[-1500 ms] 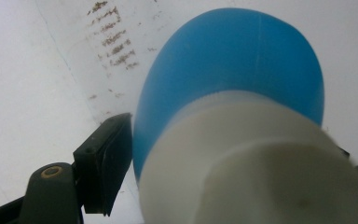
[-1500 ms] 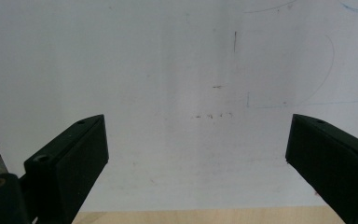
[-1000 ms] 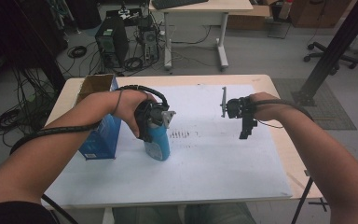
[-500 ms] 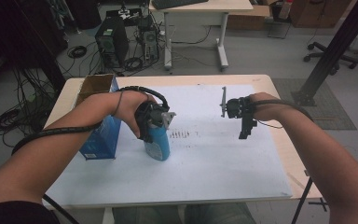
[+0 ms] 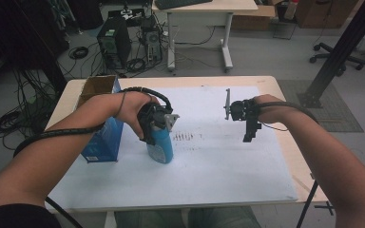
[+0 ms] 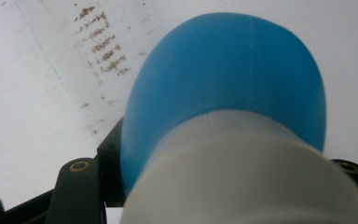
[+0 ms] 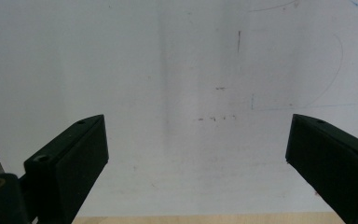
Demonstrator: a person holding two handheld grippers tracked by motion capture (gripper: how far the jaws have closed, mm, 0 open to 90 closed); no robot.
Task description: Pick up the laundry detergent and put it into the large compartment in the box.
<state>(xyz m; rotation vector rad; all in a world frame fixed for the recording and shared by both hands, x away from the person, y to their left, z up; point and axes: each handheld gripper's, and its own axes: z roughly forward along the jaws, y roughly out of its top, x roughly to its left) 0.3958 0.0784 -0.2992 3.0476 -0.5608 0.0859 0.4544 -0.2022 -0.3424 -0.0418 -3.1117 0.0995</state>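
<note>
Nearest me, at about seven o'clock from the table's middle, my left gripper (image 5: pixel 156 128) is clamped around the white-capped top of the blue bottle (image 5: pixel 160 145), which stands upright on the white sheet (image 5: pixel 218 161), a patch of brown marks just beyond it. At nine o'clock from the bottle, just beside it, stands the blue carton (image 5: pixel 105 137). Farther off, at two o'clock from the bottle and well apart, my right gripper (image 5: pixel 249 135) hangs over the sheet, its jaws spread wide with nothing between them.
</note>
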